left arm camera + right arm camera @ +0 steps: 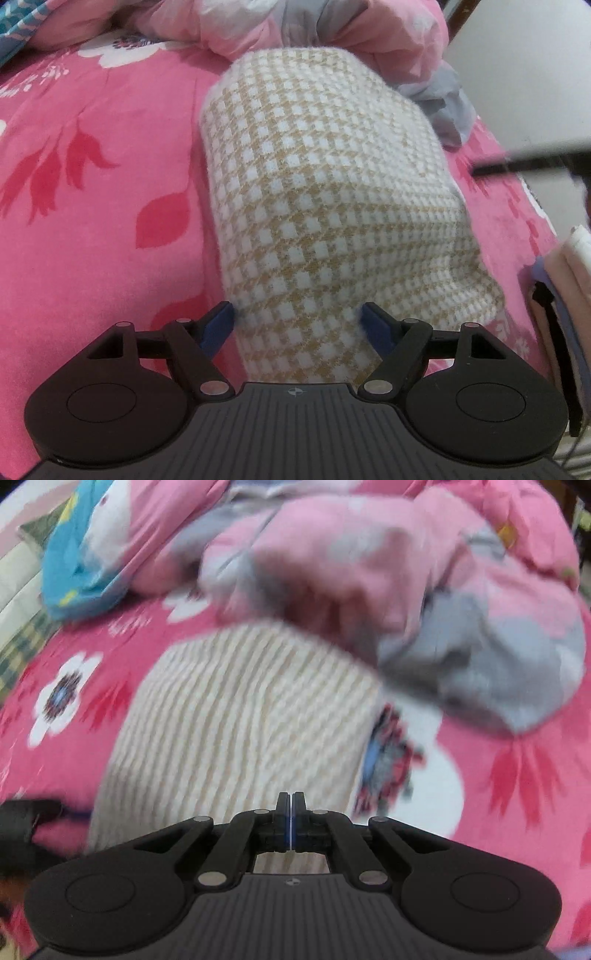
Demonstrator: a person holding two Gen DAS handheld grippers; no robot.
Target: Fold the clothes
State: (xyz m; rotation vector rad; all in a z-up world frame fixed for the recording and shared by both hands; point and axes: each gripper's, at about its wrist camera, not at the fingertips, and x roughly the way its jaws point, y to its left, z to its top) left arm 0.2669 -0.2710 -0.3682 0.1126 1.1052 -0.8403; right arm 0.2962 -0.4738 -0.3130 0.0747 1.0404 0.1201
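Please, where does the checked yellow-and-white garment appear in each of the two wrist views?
Left wrist view: the checked garment fills the middle, folded, reaching down between the open left tongs.
Right wrist view: it lies centre-left, blurred, just beyond the shut right tongs.
Shared landmark: the pink flowered bedsheet under it, and the crumpled pink-and-grey quilt behind.

Left gripper (297, 314): matte black, ribbed grey base plate, two round black discs, silver pivot pins, blue finger pads (218, 326). Right gripper (291, 808): same black build, blue pads, small crosshair mark on base.
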